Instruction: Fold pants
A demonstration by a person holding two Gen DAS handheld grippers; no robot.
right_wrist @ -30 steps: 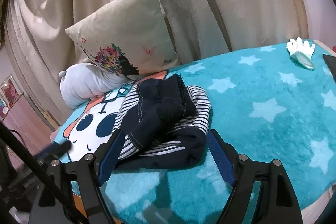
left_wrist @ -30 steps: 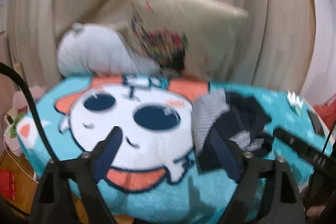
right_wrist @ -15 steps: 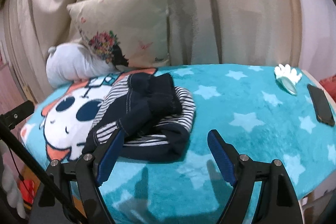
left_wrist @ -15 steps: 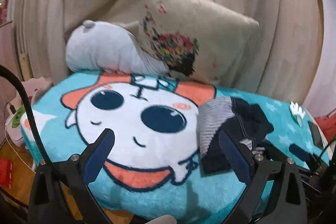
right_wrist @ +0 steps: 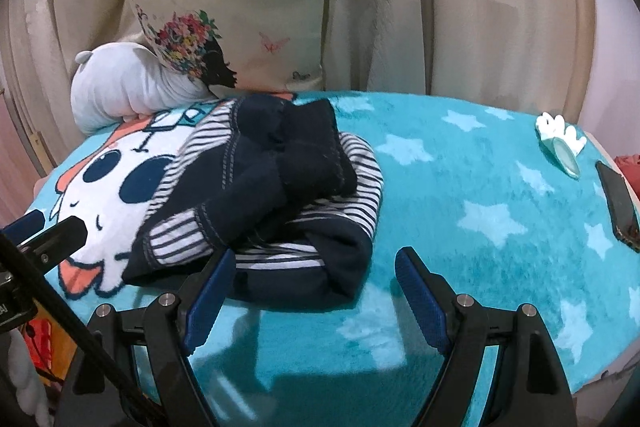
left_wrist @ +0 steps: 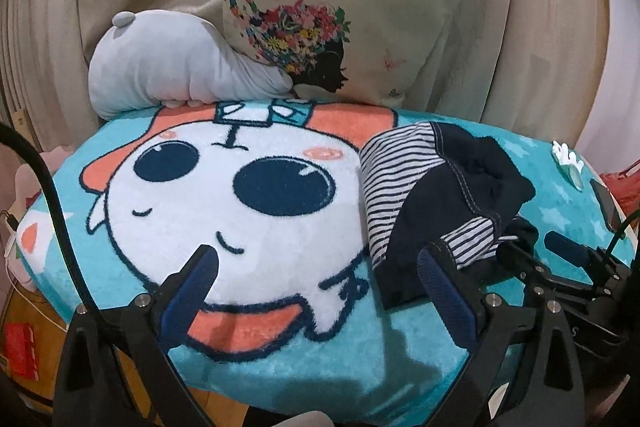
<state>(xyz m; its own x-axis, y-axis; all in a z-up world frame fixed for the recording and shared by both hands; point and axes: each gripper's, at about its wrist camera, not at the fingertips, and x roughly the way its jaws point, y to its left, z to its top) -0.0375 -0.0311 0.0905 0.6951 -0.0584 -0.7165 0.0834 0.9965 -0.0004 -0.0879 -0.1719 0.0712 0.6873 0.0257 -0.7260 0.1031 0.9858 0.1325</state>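
The pants [right_wrist: 264, 195] are a crumpled navy heap with striped lining showing, sitting on the teal blanket [right_wrist: 460, 267], right beside the big white cartoon face [left_wrist: 224, 211] printed on it and partly covering that face's edge.

Using the pants as the landmark: the left gripper [left_wrist: 316, 279] hovers over the cartoon face just to their left, jaws spread wide after just opening a bit more, nothing between them. The right gripper [right_wrist: 316, 279] sits at the near edge of the pants, also spread wide, its left pad just in front of the heap's hem, not pinching it.

Behind the pants there's a cream cushion [right_wrist: 248, 15] with a floral print, and a pale grey plush pillow [right_wrist: 124, 87] leaning next to it. Beige curtains [right_wrist: 480, 7] fill the back. Well off to the right of the pants, near the blanket's far edge, lie a white and mint hair clip [right_wrist: 560, 139] and a dark phone [right_wrist: 620, 203]. Wood floor [left_wrist: 36, 323] shows past the blanket's left edge.
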